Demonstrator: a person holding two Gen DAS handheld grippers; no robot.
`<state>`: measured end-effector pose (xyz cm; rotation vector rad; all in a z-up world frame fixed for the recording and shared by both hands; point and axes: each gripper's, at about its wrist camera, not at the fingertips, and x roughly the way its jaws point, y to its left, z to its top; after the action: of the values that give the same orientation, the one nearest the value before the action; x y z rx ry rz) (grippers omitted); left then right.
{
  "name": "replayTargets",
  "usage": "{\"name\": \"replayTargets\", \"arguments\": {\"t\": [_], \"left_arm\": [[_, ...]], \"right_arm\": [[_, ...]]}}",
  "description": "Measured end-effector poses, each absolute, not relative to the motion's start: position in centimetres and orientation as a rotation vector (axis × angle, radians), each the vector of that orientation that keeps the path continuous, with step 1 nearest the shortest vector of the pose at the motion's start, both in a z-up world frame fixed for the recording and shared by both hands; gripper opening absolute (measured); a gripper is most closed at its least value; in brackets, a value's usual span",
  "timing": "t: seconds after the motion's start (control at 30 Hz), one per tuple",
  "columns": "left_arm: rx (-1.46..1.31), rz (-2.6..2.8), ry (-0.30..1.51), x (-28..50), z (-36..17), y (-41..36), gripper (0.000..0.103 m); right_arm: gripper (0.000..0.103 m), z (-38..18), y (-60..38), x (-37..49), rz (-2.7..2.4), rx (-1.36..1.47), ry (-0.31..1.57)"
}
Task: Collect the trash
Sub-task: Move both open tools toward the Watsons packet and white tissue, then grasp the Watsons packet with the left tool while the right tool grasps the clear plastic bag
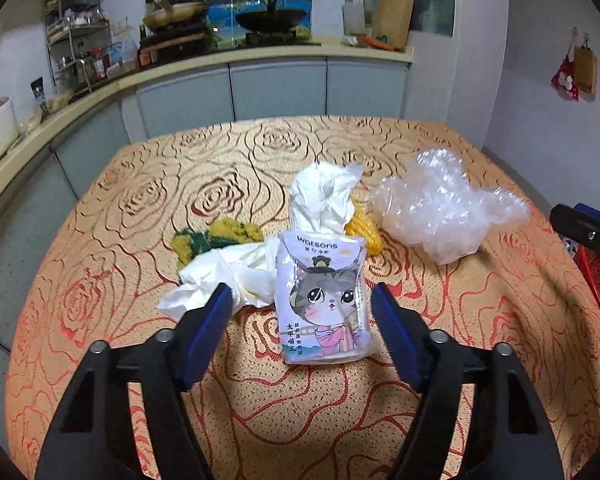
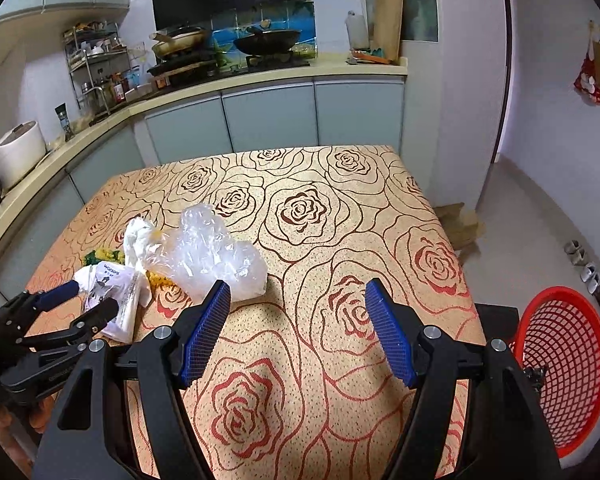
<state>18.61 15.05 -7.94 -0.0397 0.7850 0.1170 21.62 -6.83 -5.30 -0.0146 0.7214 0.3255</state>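
A tissue packet with a cartoon cat (image 1: 324, 300) lies on the rose-patterned table (image 1: 260, 400), between the open fingers of my left gripper (image 1: 302, 300). Crumpled white tissues (image 1: 324, 196) lie behind it and to its left (image 1: 224, 276). A crumpled clear plastic bag (image 1: 440, 204) lies to the right. Yellow-green scraps (image 1: 216, 236) lie behind the tissues. In the right wrist view, my right gripper (image 2: 298, 300) is open and empty above the table, right of the plastic bag (image 2: 216, 256). The left gripper (image 2: 88, 300) straddles the packet (image 2: 112, 292) there.
A red mesh basket (image 2: 560, 360) stands on the floor off the table's right edge. A kitchen counter with pans, a rack and a rice cooker (image 2: 16, 152) runs behind and left of the table (image 2: 320, 220). Shoes and cardboard lie on the floor at right.
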Motion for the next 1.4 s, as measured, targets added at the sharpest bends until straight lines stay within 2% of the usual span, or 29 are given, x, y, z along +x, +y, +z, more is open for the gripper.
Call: {"name": "replayTargets", "arguments": {"t": [0.27, 0.43, 0.57, 0.63, 0.67, 0.7, 0.73, 1.1, 1.4], "left_arm": [[-0.022, 0.106, 0.803, 19.0, -8.7, 14.7, 0.046], [-0.012, 0.104, 0.8, 18.8, -8.8, 14.4, 0.04], [-0.013, 0.102, 0.793, 18.5, -8.7, 14.3, 0.029], [-0.02, 0.097, 0.787, 18.3, -8.5, 14.4, 0.027], [-0.023, 0.097, 0.787, 18.2, -8.5, 14.4, 0.026], [-0.025, 0.097, 0.786, 18.1, -8.5, 14.5, 0.026], [-0.028, 0.097, 0.784, 18.0, -8.4, 14.6, 0.025], [-0.063, 0.11, 0.73, 16.2, -6.8, 16.0, 0.025], [-0.083, 0.125, 0.687, 15.0, -5.9, 16.8, 0.025]], "right_arm": [[0.068, -5.7, -6.4, 22.6, 0.341, -0.03, 0.728], [0.068, -6.0, -5.3, 23.2, 0.381, -0.044, 0.737], [0.068, -6.5, -4.2, 24.0, 0.422, -0.042, 0.766], [0.068, -6.6, -3.4, 24.4, 0.451, -0.052, 0.777], [0.071, -6.7, -2.8, 24.6, 0.47, -0.064, 0.784], [0.08, -6.7, -2.3, 24.7, 0.477, -0.073, 0.786], [0.081, -6.6, -1.9, 24.7, 0.484, -0.082, 0.779], [0.081, -8.1, 1.6, 26.5, 0.483, -0.221, 0.768], [0.05, -8.9, 1.7, 26.3, 0.484, -0.236, 0.788]]}}
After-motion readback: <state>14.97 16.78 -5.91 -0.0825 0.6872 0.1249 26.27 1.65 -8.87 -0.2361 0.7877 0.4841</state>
